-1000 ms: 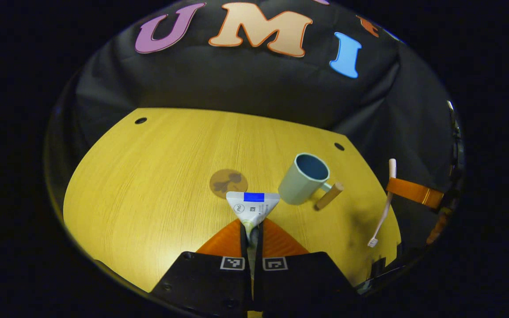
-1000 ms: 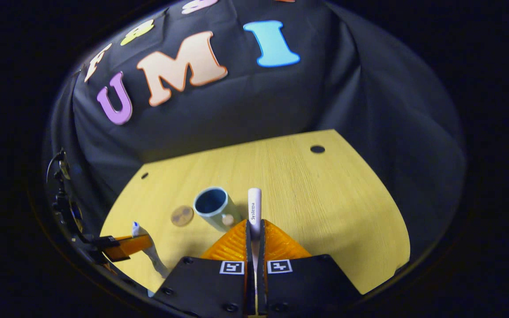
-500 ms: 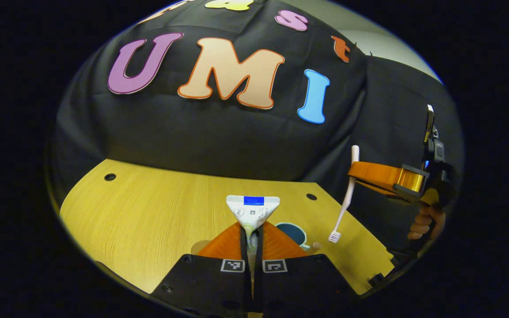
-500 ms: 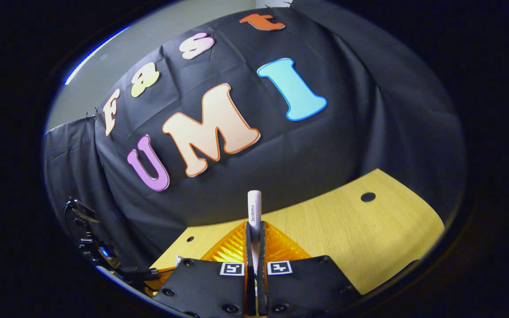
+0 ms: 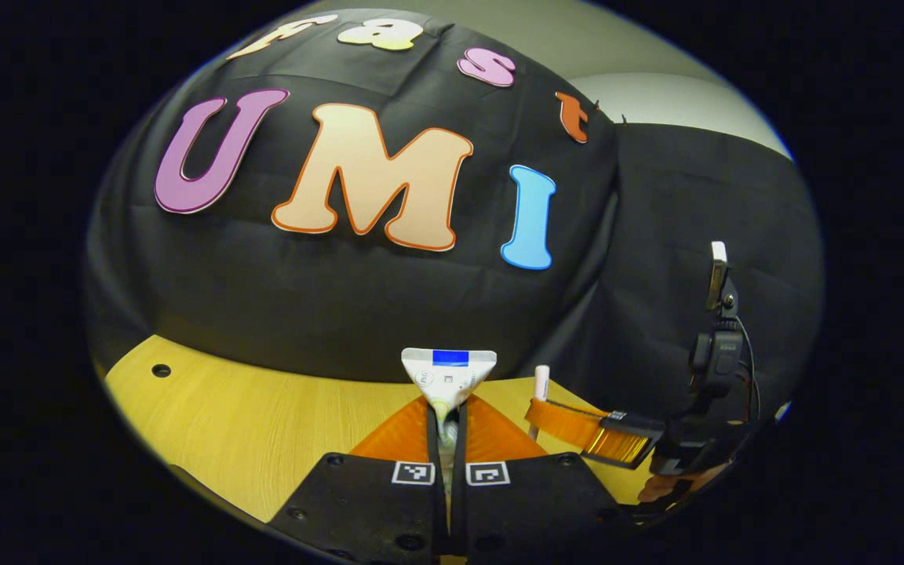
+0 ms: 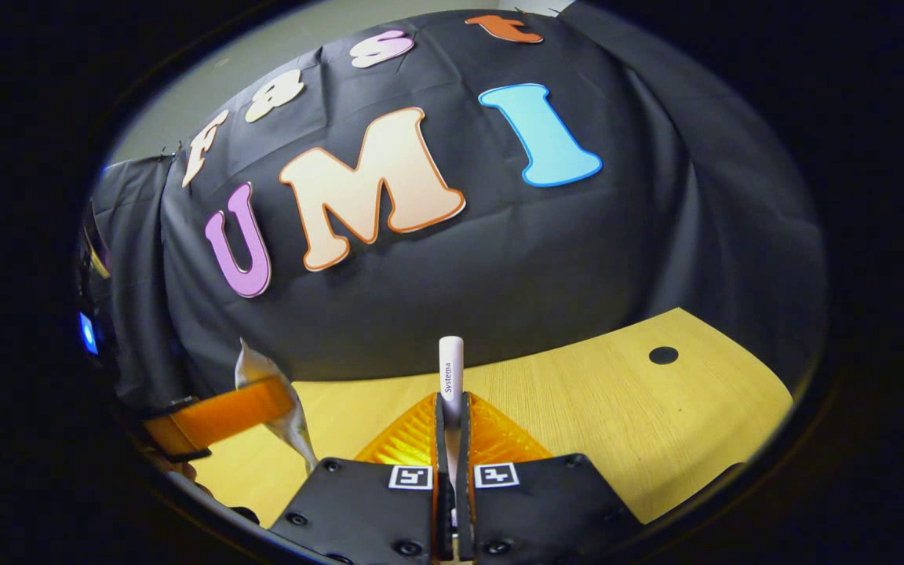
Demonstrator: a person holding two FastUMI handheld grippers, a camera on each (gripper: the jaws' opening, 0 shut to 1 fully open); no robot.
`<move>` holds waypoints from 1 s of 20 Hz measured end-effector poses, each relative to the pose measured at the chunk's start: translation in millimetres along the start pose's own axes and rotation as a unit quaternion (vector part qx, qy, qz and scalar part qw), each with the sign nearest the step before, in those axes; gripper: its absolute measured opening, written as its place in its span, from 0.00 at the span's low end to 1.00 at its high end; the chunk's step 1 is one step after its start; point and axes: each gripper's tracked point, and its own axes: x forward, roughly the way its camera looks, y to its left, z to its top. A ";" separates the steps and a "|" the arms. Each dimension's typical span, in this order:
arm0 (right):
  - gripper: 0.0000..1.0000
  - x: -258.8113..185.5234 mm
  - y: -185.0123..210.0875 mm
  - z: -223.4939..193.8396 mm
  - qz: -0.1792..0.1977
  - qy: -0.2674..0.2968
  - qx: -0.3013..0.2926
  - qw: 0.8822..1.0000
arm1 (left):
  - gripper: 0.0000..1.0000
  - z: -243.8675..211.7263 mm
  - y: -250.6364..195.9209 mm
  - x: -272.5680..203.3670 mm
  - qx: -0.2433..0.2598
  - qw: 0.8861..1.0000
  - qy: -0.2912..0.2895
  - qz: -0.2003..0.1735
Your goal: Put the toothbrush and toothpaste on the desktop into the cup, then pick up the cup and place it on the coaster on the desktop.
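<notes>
The left tongs [image 5: 444, 428] are clenched on the white toothpaste tube [image 5: 447, 379], whose flat crimped end projects forward beyond the fingertips. The right tongs [image 6: 451, 420] are clenched on the white plastic toothbrush [image 6: 451, 369], its handle end projecting forward. Both tongs are raised above the yellow wood-grain worktop [image 6: 617, 424].

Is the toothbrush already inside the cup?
Cannot tell. The right gripper holds the toothbrush upright with both fingers, its lower end hidden.
</notes>
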 end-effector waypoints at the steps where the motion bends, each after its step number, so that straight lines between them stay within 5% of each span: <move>1: 0.06 1.8 0.7 -6.9 0.000 0.005 -0.001 1.000 | 0.00 -0.9 -1.7 3.1 -0.004 1.000 -0.003 -0.005; 5: 0.16 -4.8 -7.7 -19.7 -0.009 0.027 0.006 1.000 | 0.00 -5.2 -4.5 10.3 -0.011 1.000 -0.005 -0.019; 6: 0.27 -8.1 -16.1 -18.8 -0.021 0.027 0.005 0.999 | 0.00 -4.6 -6.5 11.7 -0.012 1.000 -0.008 -0.023; 9: 0.87 -24.6 -44.8 -10.4 -0.056 0.026 0.000 0.998 | 0.00 -9.3 -14.9 18.1 -0.014 0.999 -0.006 -0.035; 10: 0.93 -31.8 -58.3 -8.5 -0.072 0.023 -0.002 0.997 | 0.00 -10.5 -18.0 20.4 -0.015 0.999 -0.006 -0.036; 15: 0.98 -75.7 -116.9 -12.2 -0.139 0.034 -0.005 0.990 | 0.00 -36.2 -47.3 38.0 0.000 0.997 0.013 -0.070; 20: 0.98 -100.7 -139.8 -20.0 -0.166 0.047 -0.010 0.985 | 0.01 -74.4 -57.7 47.5 0.021 0.994 0.050 -0.091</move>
